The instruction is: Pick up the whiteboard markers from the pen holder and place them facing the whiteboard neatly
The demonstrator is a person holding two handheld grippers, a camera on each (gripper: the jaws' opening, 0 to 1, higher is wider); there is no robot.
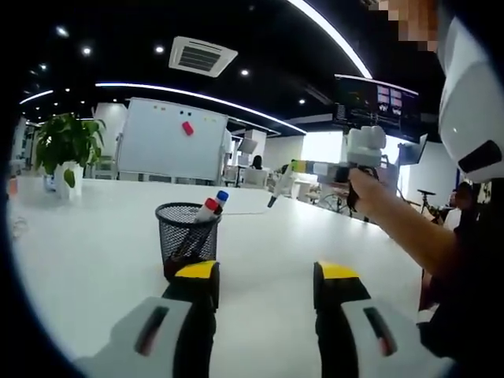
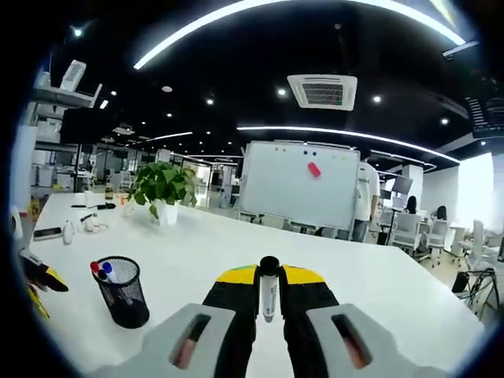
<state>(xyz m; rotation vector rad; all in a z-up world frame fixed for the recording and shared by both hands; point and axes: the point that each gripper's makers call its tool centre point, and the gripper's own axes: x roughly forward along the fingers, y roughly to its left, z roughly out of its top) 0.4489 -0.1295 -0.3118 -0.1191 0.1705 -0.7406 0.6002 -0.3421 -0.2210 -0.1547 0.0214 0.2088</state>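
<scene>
Office ceiling lights glare over my long white table [image 2: 378, 291], whiteboard [image 2: 299, 185] and potted plant [image 2: 163, 189] beyond. My right gripper [image 2: 268, 295] pinches a marker [image 2: 268, 293]; left gripper [image 1: 266, 283] gapes wide near the mesh pen holder [image 1: 187, 228], markers inside.

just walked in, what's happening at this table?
A person with a gripper in each hand is moving whiteboard markers out of a mesh pen holder on the white table. The right gripper is shut on a black-capped marker, held up above the table and pointed toward the whiteboard. The left gripper is open, near the holder, which has a red-capped marker and a blue-capped marker in it.
</scene>
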